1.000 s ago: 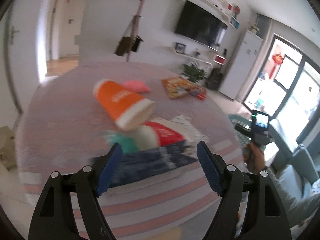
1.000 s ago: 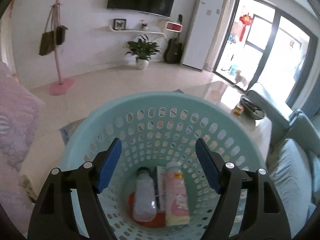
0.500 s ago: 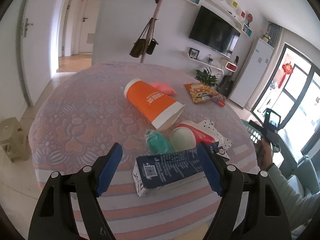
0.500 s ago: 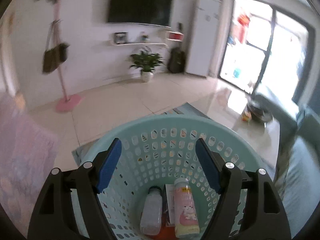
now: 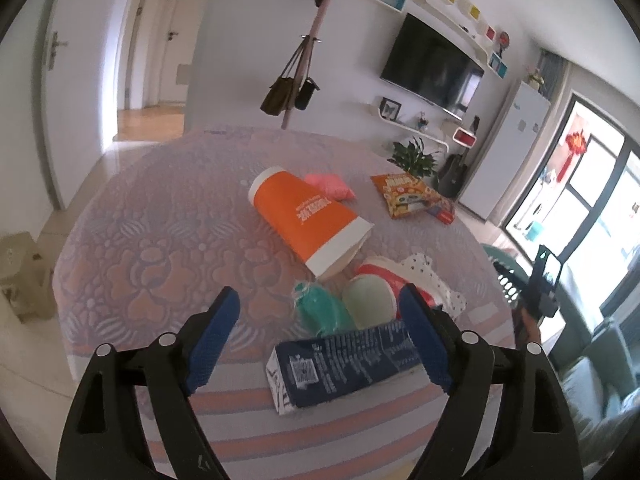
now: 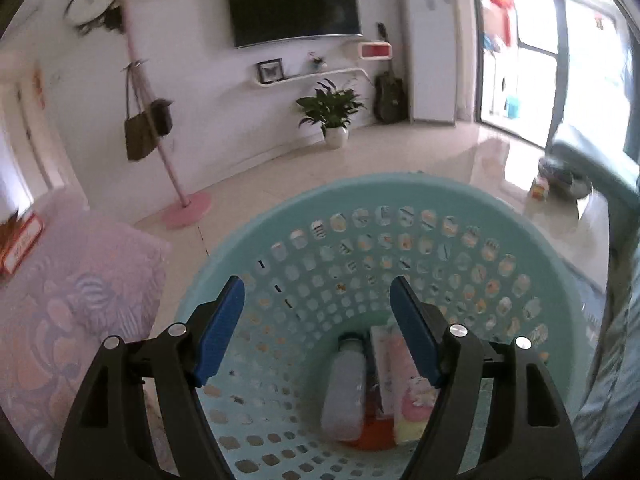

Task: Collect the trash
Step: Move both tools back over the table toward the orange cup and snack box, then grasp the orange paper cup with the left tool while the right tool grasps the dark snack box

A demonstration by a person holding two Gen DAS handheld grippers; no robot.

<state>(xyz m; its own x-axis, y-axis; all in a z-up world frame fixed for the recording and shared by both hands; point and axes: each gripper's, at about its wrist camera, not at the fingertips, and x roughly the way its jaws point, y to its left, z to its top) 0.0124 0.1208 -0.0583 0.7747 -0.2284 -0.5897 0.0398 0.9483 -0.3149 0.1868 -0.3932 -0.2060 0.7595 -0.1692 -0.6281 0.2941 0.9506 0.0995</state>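
Note:
In the left wrist view my left gripper (image 5: 320,340) is open and empty above the table's near edge. Just beyond it lies a dark blue carton (image 5: 344,364) on its side. Behind it are a teal wrapper (image 5: 320,310), a red cup (image 5: 372,296) on its side and a big orange cup (image 5: 308,220) on its side. In the right wrist view my right gripper (image 6: 316,328) is open and empty over the teal perforated basket (image 6: 400,204). The basket holds a clear bottle (image 6: 346,384), a pink bottle (image 6: 412,400) and something red.
A pink packet (image 5: 328,186), a yellow snack bag (image 5: 408,196) and a spotted cloth (image 5: 420,264) lie further back on the patterned tablecloth (image 5: 160,248). A coat stand (image 6: 160,128) and a potted plant (image 6: 332,112) stand by the TV wall. A sofa (image 6: 592,168) is at right.
The left gripper has pulled back and steadied, so the blue carton now lies between its fingers in view. The right gripper has swung left and risen above the basket.

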